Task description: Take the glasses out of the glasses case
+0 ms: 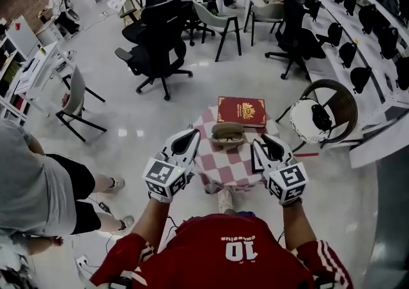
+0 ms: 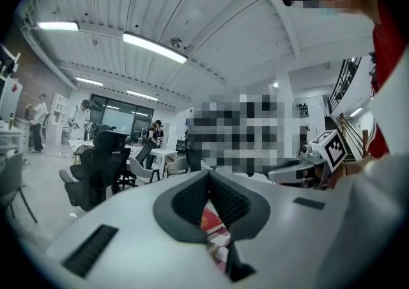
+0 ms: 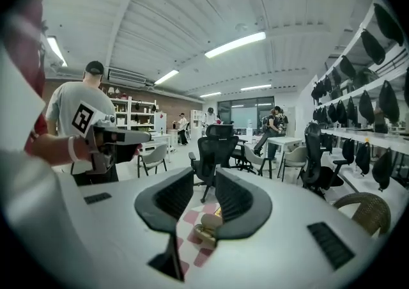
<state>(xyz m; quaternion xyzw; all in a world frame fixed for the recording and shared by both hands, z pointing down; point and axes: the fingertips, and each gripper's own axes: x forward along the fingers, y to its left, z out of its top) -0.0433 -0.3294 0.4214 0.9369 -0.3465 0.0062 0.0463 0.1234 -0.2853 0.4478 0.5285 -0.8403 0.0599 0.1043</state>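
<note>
Jaws clenched empty on left gripper [image 1: 193, 132], parted on right gripper [image 1: 262, 140], flanking the glasses case [image 1: 228, 133].

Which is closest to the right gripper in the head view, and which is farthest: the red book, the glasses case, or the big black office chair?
1. glasses case, on the checked table, just left of the right gripper.
2. red book, behind the case at the table's far edge.
3. black office chair, far off, up and to the left.
</note>
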